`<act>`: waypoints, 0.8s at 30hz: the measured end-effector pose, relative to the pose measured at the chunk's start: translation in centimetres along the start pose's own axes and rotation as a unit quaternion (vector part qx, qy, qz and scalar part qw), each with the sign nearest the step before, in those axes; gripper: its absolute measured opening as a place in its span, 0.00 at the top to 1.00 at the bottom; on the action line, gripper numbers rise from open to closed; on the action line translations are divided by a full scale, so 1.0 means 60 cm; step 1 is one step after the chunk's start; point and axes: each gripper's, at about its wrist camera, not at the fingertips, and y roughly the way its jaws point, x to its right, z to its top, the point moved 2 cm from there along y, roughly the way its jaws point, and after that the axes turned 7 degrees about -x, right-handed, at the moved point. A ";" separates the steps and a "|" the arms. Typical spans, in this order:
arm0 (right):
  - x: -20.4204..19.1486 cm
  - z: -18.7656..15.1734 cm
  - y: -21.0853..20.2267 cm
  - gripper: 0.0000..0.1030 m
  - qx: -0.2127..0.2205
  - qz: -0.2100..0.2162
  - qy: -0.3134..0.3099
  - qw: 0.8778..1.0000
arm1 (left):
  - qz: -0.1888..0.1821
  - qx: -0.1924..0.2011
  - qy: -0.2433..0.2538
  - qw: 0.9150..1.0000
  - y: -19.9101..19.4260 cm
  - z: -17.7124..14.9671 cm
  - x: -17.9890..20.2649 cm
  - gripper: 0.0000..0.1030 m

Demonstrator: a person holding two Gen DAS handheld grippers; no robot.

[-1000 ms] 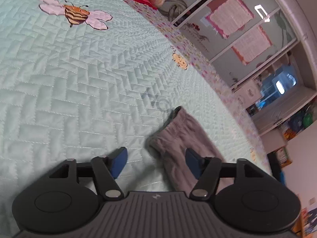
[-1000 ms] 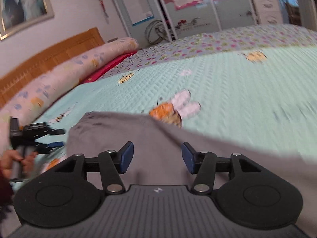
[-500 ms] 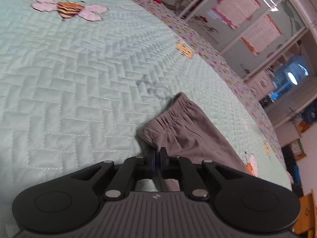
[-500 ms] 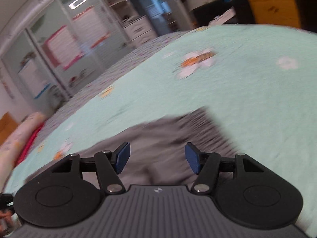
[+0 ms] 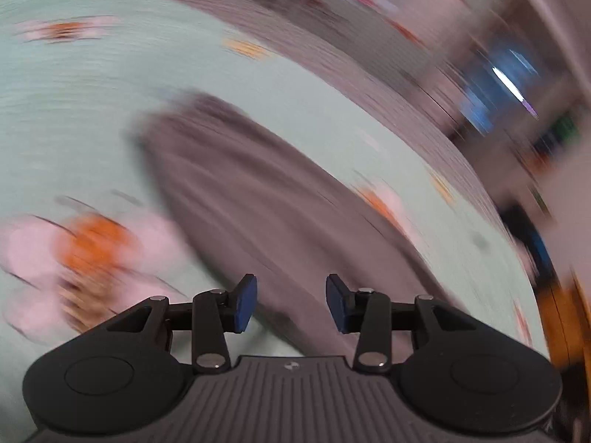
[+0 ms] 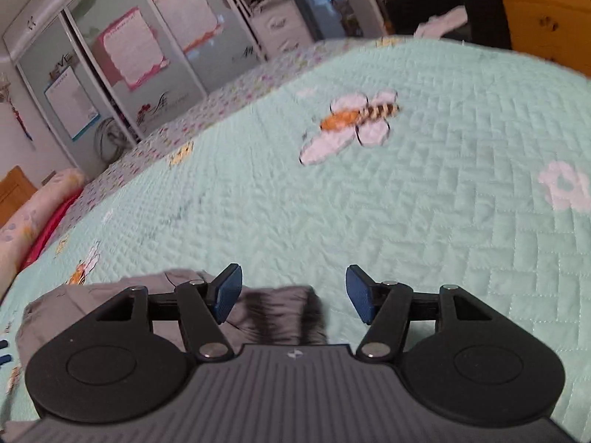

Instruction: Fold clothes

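A grey garment (image 5: 266, 199) lies stretched out on the mint quilted bedspread (image 5: 74, 125), blurred by motion in the left wrist view. My left gripper (image 5: 290, 302) hovers over its near end, jaws opening, with nothing pinched between the blue pads. In the right wrist view the same grey garment (image 6: 280, 310) shows its dark ribbed end just under my right gripper (image 6: 293, 295). That gripper's jaws are opening too, and its pads stand apart above the cloth without touching it.
Embroidered bees (image 6: 354, 122) and a white flower (image 6: 565, 184) decorate the bedspread (image 6: 443, 221). A rolled floral pillow (image 6: 22, 221) lies at the headboard end. Wardrobe doors (image 6: 129, 55) and an orange cabinet (image 6: 546, 11) stand beyond the bed.
The left gripper closed on the garment's waistband corner, then let go and swung back fast along the garment. The right gripper swept sideways to the garment's ribbed end, its jaws widening a little.
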 end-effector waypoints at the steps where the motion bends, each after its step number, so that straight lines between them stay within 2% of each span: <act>1: 0.006 0.001 0.006 0.35 -0.009 0.008 -0.004 1.000 | -0.016 -0.014 0.035 0.999 0.006 -0.022 0.038 0.56; 4: 0.007 0.001 0.013 0.27 -0.032 0.050 -0.029 0.998 | -0.061 -0.045 0.130 0.989 0.025 -0.088 0.152 0.56; 6: 0.003 0.002 0.016 0.25 -0.045 0.065 -0.056 0.995 | -0.091 -0.057 0.195 0.975 0.035 -0.135 0.220 0.55; 8: -0.002 0.003 0.021 0.25 -0.058 0.075 -0.086 0.992 | -0.112 -0.065 0.254 0.959 0.047 -0.182 0.279 0.49; 9: -0.004 0.003 0.023 0.25 -0.064 0.079 -0.101 0.990 | -0.117 -0.066 0.279 0.951 0.053 -0.206 0.303 0.48; 11: -0.011 0.001 0.018 0.38 -0.069 0.074 -0.125 0.987 | -0.113 -0.066 0.298 0.946 0.071 -0.243 0.325 0.48; 12: -0.015 0.000 0.018 0.53 -0.071 0.067 -0.137 0.986 | -0.115 -0.068 0.300 0.945 0.079 -0.258 0.328 0.48; 13: -0.018 -0.002 0.014 0.58 -0.067 0.061 -0.144 0.985 | -0.117 -0.070 0.301 0.944 0.086 -0.273 0.329 0.48; 16: -0.010 -0.003 -0.007 0.62 -0.034 0.025 -0.138 0.990 | -0.109 -0.070 0.293 0.947 0.107 -0.301 0.308 0.48; 18: 0.008 -0.003 -0.006 0.62 -0.036 0.010 -0.121 0.992 | -0.119 -0.047 0.287 0.949 0.102 -0.312 0.295 0.48; 20: 0.021 -0.004 -0.006 0.60 -0.042 0.026 -0.107 0.993 | -0.124 -0.041 0.286 0.949 0.101 -0.315 0.287 0.48; 22: 0.023 0.003 -0.016 0.51 -0.038 0.040 -0.099 0.994 | -0.132 -0.040 0.283 0.949 0.103 -0.317 0.287 0.44; 24: 0.010 0.016 -0.042 0.44 -0.006 0.028 -0.102 0.994 | -0.136 -0.038 0.285 0.948 0.104 -0.321 0.288 0.42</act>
